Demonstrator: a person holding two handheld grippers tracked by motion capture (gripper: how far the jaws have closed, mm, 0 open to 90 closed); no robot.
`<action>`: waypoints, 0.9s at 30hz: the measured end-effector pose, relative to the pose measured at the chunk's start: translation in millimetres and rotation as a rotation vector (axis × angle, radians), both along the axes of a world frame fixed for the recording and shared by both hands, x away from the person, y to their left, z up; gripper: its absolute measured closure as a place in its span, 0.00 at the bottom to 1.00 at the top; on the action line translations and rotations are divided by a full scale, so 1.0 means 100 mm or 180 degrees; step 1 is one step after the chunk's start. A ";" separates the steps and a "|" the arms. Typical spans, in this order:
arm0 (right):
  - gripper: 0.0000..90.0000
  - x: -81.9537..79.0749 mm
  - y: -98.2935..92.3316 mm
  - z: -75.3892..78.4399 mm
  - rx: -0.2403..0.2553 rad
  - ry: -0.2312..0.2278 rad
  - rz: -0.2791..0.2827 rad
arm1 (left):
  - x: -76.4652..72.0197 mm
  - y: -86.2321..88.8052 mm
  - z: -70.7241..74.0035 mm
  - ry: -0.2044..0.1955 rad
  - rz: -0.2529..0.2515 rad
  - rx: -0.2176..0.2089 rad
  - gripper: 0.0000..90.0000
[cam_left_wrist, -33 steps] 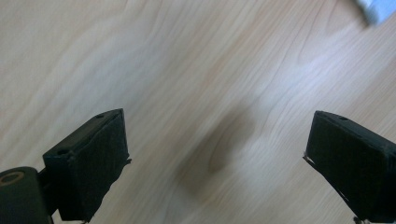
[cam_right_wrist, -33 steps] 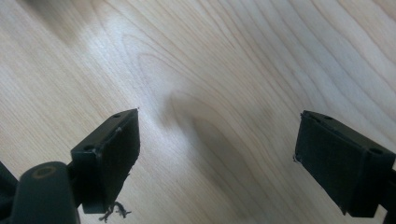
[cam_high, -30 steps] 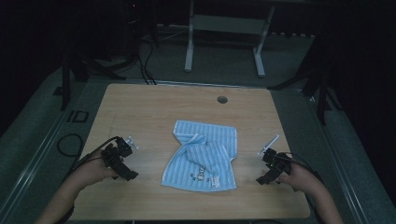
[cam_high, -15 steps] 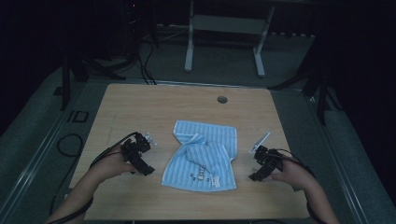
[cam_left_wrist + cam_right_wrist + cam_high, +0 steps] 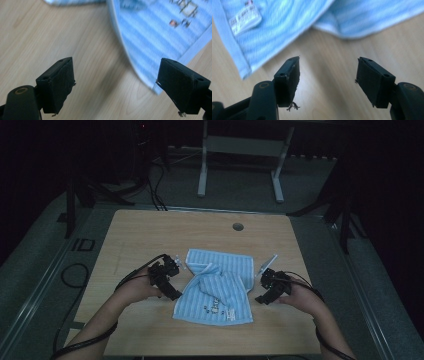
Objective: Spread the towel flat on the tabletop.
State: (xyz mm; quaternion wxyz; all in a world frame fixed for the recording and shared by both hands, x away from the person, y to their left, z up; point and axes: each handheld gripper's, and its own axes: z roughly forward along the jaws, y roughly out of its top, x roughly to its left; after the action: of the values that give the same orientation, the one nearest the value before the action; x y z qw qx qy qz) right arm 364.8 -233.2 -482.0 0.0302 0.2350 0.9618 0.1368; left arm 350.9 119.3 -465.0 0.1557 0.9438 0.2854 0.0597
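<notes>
Lying crumpled near the middle of the wooden table (image 5: 150, 235), a blue striped towel (image 5: 215, 287) has its far part spread flat and its near part folded over at a slant, with a small printed design and a white label near the front edge. In the high view the left gripper (image 5: 167, 279) sits just beside the towel's left edge, held in the person's left hand (image 5: 135, 290), and the right gripper (image 5: 268, 287) sits just beside the towel's right edge, held in the right hand (image 5: 300, 297). A cable (image 5: 75, 280) trails from the left gripper off the table's left side. A round hole (image 5: 238, 226) is set in the tabletop near its far edge, well apart from the towel.

In the left gripper view, the two black jaws stand wide apart with bare wood between them; the towel's hemmed edge (image 5: 130, 60) runs down toward the right-hand jaw, and its corner lies just beside that jaw, though whether they touch cannot be told. These jaws have just been closing a little, with nothing pressed between them.

In the right gripper view, the jaws are likewise apart over bare wood, with the towel (image 5: 287, 22) beyond their tips and its white label (image 5: 245, 21) at upper left. A fold of the cloth (image 5: 352, 27) lies ahead of the gap. These jaws have just been closing as well, with nothing between them. Both views are blurred at the cloth.
</notes>
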 end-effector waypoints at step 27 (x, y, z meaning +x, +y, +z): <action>0.73 0.39 0.51 -0.09 0.0258 -0.0050 -0.0115 | 0.64 -0.76 -0.07 -0.0101 0.0040 -0.0152 0.55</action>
State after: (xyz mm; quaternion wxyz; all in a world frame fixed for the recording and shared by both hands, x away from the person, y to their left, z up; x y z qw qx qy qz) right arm 403.6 -182.0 -491.3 0.0306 0.2523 0.9508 0.1769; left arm 414.9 43.3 -471.6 0.1823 0.9369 0.2901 0.0688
